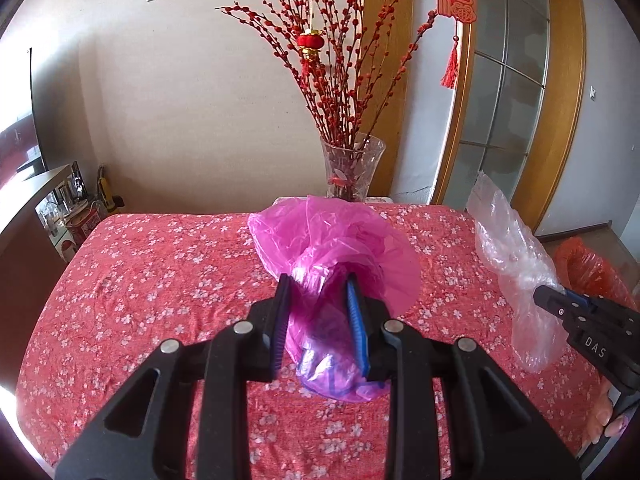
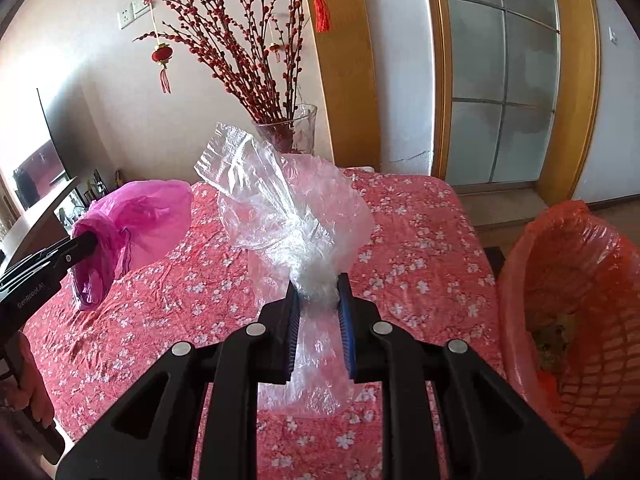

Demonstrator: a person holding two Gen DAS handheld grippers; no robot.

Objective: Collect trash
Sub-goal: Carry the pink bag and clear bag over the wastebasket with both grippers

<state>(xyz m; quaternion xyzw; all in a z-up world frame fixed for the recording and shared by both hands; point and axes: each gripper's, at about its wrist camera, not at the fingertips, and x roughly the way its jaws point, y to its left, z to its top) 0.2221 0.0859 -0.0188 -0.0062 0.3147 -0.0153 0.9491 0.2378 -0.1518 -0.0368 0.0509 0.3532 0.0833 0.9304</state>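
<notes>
Trash here means two crumpled plastic bags, and we hold one in each gripper above a surface covered in red floral cloth. Our left gripper is clamped on a pink bag, which bunches between the pads and flares out ahead of the tips. Our right gripper is pinched on a clear bag, its neck squeezed between the pads, the loose top rising ahead and a tail hanging below toward the cloth. Both bags look lifted off the cloth.

A bin, a mesh basket lined with an orange bag, stands beyond the surface's right edge, lower than the cloth, with its mouth open upward. In the right wrist view it sits just right of the clear bag; in the left wrist view only a sliver shows, behind the right gripper. So the right hand is much the nearer, and the left would have to cross the whole surface.

We judge the next move to be a rightward swing of the clear bag over the bin's mouth, then release. Light film may cling to the pads or drift, so letting go low inside the rim seems wise.

A glass vase of red branches stands at the far edge, well away from that path.
</notes>
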